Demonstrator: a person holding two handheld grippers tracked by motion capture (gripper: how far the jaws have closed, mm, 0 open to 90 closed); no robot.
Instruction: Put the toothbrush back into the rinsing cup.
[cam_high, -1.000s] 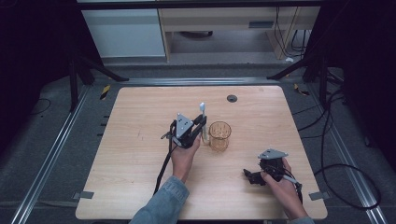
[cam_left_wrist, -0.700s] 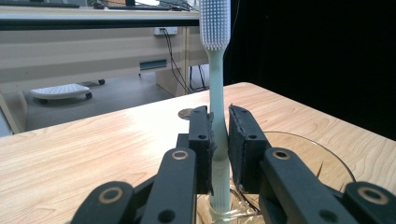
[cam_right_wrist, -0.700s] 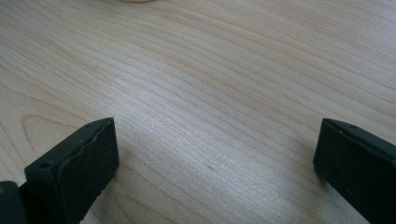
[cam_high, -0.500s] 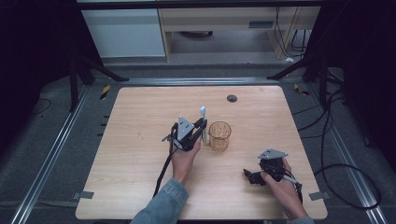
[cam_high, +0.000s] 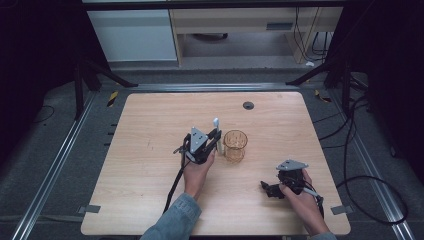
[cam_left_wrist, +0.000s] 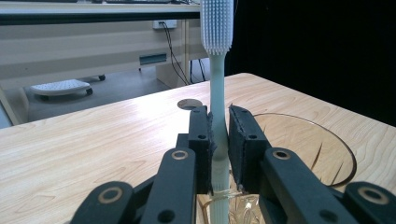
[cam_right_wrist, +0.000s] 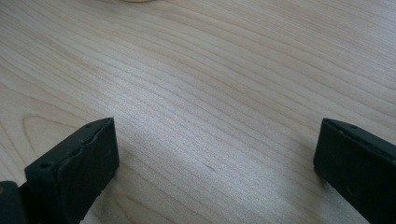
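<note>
My left gripper (cam_high: 215, 141) (cam_left_wrist: 219, 135) is shut on the pale handle of a toothbrush (cam_high: 216, 123) (cam_left_wrist: 217, 79). The brush stands upright with its bristled head on top, over the middle of the wooden table (cam_high: 145, 130). Just to its right stands an amber glass cup (cam_high: 235, 145) (cam_left_wrist: 327, 154), apart from the brush. The lower end of the handle is hidden behind the jaws. Near the table's front right, my right gripper (cam_high: 268, 189) (cam_right_wrist: 215, 158) lies low with its jaws wide open over bare wood.
A dark round grommet (cam_high: 248, 105) (cam_left_wrist: 190, 103) sits in the tabletop toward the far edge. Beyond the table are white cabinets (cam_high: 135, 32), tripod legs and cables on the floor. Bare wood lies on the table's left half.
My left gripper and the upright toothbrush have shifted slightly toward the near edge. The cup and the right gripper have not moved.
</note>
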